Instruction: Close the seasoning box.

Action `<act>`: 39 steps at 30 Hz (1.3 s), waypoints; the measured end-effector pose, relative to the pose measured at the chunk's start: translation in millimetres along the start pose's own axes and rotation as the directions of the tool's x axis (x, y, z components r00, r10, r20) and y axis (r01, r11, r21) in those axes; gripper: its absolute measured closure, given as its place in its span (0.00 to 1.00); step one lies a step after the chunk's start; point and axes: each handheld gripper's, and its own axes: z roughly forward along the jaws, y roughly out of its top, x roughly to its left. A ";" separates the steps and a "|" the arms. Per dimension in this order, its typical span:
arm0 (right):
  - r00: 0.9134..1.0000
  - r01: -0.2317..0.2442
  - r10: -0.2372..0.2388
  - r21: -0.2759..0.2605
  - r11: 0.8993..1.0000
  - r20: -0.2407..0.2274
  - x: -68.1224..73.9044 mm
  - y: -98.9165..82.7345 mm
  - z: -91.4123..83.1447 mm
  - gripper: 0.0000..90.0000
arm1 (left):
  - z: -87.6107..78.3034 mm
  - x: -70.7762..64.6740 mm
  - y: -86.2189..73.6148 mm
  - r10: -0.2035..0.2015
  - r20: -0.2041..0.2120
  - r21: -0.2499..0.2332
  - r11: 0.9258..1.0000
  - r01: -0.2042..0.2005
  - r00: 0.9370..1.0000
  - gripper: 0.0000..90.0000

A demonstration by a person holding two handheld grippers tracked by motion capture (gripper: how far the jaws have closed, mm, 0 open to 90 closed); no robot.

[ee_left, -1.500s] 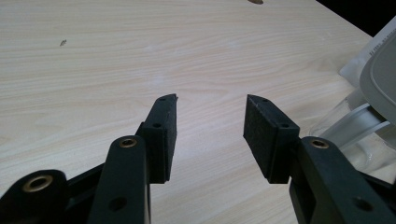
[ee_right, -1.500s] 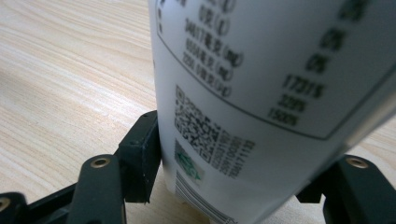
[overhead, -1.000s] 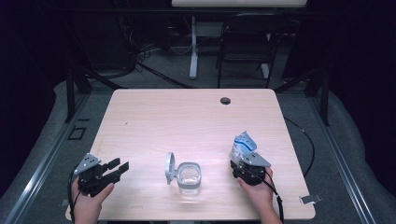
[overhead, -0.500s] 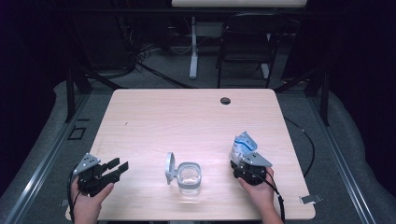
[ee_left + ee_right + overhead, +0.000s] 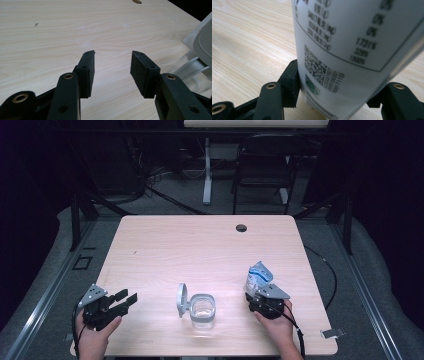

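table (image 5: 165, 245): pale wood-grain laminate, smooth, faint sheen | pouch (image 5: 352, 50): white glossy film, printed | container (image 5: 204, 310): clear glossy plastic, grey plastic lid | left gripper (image 5: 112, 66) pads (image 5: 140, 72): black, matt, rough

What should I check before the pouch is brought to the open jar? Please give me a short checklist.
1. Right hand-held gripper holds the pouch between its jaws: ok.
2. Pouch top torn open: cannot tell.
3. Clear jar upright, its lid swung open: ok.
4. Left hand-held gripper open and holding nothing: ok.
5. Left hand-held gripper steadies the jar: not ok, it is apart from it.
6. Bare table between pouch and jar: ok.
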 end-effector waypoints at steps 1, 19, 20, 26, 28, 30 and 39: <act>1.000 0.002 -0.002 0.000 1.000 0.002 0.1 0.1 -0.3 0.46 | 0.0 0.1 0.0 0.000 0.000 0.000 1.000 0.000 1.000 0.61; 0.998 0.066 -0.065 -0.038 0.997 0.017 7.5 11.5 -14.2 0.46 | -1.3 -0.4 0.7 0.001 0.000 0.000 1.000 -0.001 1.000 0.61; 0.998 0.062 -0.061 -0.048 0.997 0.012 8.6 11.8 -14.7 0.46 | -1.3 -0.2 0.8 0.001 0.000 -0.001 1.000 -0.001 1.000 0.61; 0.997 0.078 -0.078 -0.058 0.995 0.006 12.6 15.3 -18.9 0.46 | -2.0 0.8 0.8 -0.001 -0.001 -0.001 1.000 0.001 1.000 0.61; 0.996 0.091 -0.091 -0.060 0.994 0.000 14.0 17.0 -20.3 0.46 | -2.0 0.7 0.6 -0.003 0.000 0.000 1.000 0.003 1.000 0.61; 0.995 0.101 -0.101 -0.060 0.993 0.000 15.4 18.2 -21.6 0.46 | -1.6 0.7 0.4 -0.003 0.001 0.001 1.000 0.003 1.000 0.61; 0.990 0.140 -0.142 -0.062 0.988 -0.020 21.4 21.8 -26.3 0.46 | -1.1 0.8 -0.2 -0.005 0.000 0.004 1.000 0.005 1.000 0.61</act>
